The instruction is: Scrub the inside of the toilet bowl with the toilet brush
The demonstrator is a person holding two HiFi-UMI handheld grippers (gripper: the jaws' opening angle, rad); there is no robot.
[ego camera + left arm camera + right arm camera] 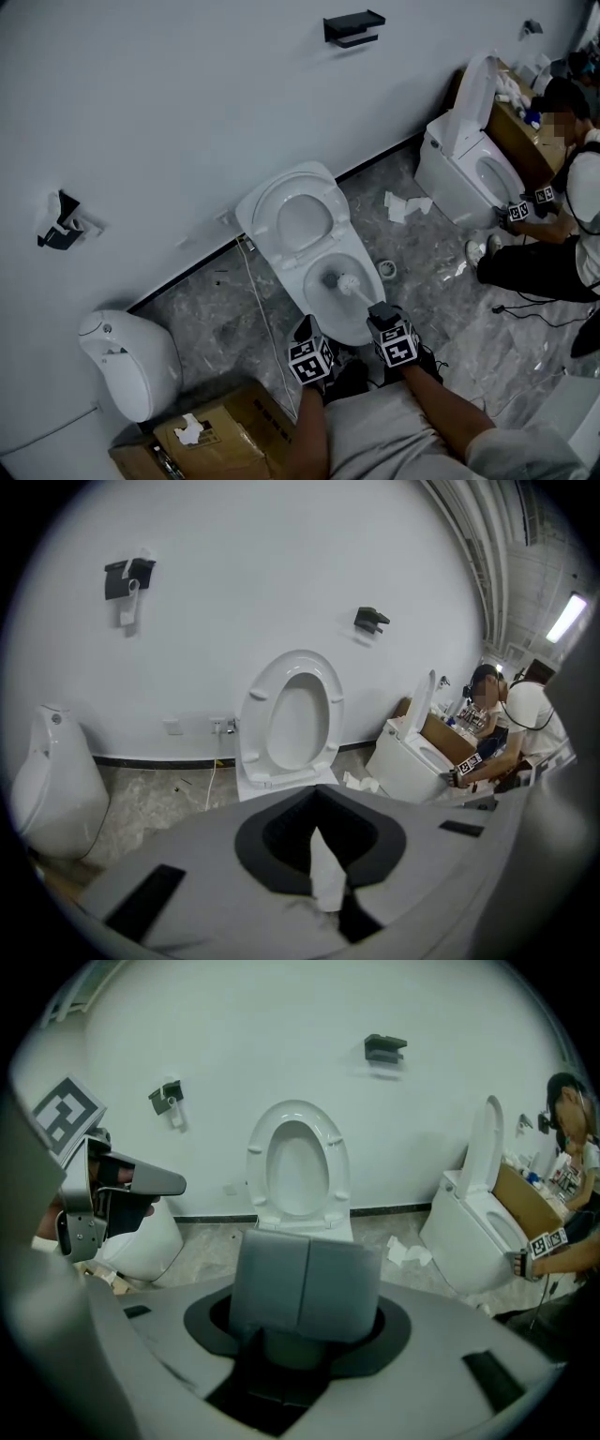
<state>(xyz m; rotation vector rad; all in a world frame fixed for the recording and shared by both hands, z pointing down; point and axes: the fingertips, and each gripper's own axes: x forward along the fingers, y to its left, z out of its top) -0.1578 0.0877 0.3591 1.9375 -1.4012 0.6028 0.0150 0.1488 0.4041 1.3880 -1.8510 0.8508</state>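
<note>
The white toilet (330, 281) stands against the wall with its seat and lid (298, 217) raised. The toilet brush (352, 283) has its white head down inside the bowl, and its handle slants up to my right gripper (380, 312). That gripper is shut on the handle; in the right gripper view its grey jaws (305, 1283) stand pressed together over it. My left gripper (305, 328) hovers by the bowl's front rim, left of the right one. In the left gripper view the lid (292, 716) shows ahead, and the jaws (328, 874) sit in a dark hollow, their state unclear.
A white urinal (127, 361) and a cardboard box (211, 436) stand at the left. A second toilet (473, 164) stands at the right, with a person (553, 253) crouched beside it. Crumpled paper (403, 206) and a cable (262, 319) lie on the marble floor.
</note>
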